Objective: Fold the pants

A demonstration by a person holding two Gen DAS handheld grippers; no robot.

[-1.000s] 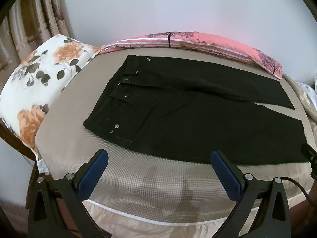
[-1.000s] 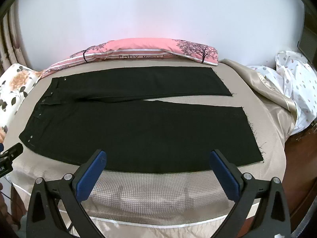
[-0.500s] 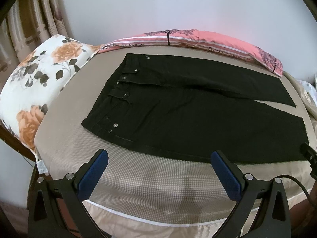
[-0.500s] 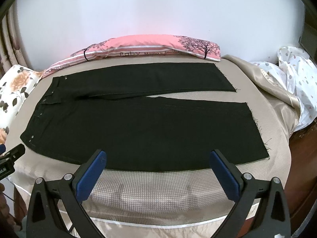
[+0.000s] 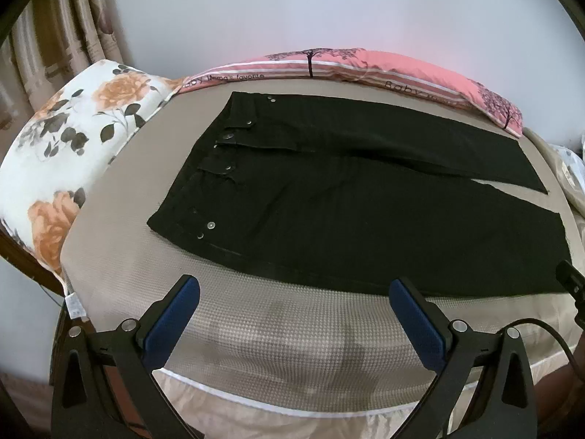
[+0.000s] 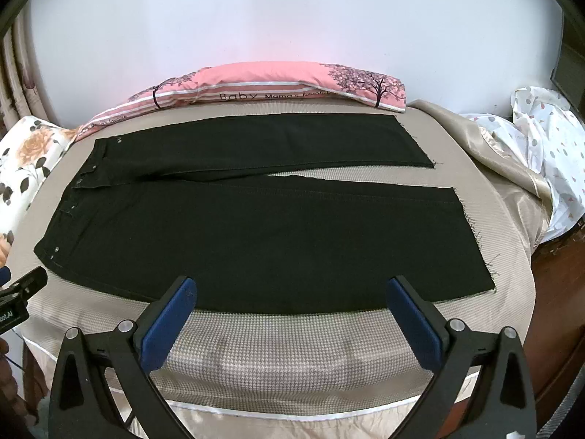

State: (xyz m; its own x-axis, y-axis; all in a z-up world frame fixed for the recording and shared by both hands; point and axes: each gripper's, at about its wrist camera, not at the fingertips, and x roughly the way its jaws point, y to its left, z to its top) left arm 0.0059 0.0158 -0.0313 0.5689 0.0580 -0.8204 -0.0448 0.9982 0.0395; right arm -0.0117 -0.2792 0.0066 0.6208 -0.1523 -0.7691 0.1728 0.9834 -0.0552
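Black pants (image 5: 347, 205) lie flat and spread out on the bed, waistband to the left, both legs running right and slightly apart. They also show in the right wrist view (image 6: 256, 226). My left gripper (image 5: 294, 298) is open and empty, hovering above the bed's near edge just in front of the waist end of the near leg. My right gripper (image 6: 290, 296) is open and empty, its tips over the near edge of the near leg, toward the hem end.
The bed (image 5: 278, 333) has a beige houndstooth cover. A floral pillow (image 5: 65, 153) lies at the left, a pink bolster (image 6: 274, 84) along the far wall, a dotted white sheet (image 6: 548, 146) at the right. Curtains (image 5: 55, 36) hang far left.
Both grippers have drifted slightly forward and up, so the pants sit a little lower and closer in each view. Both jaws stay open. The pants have not moved.
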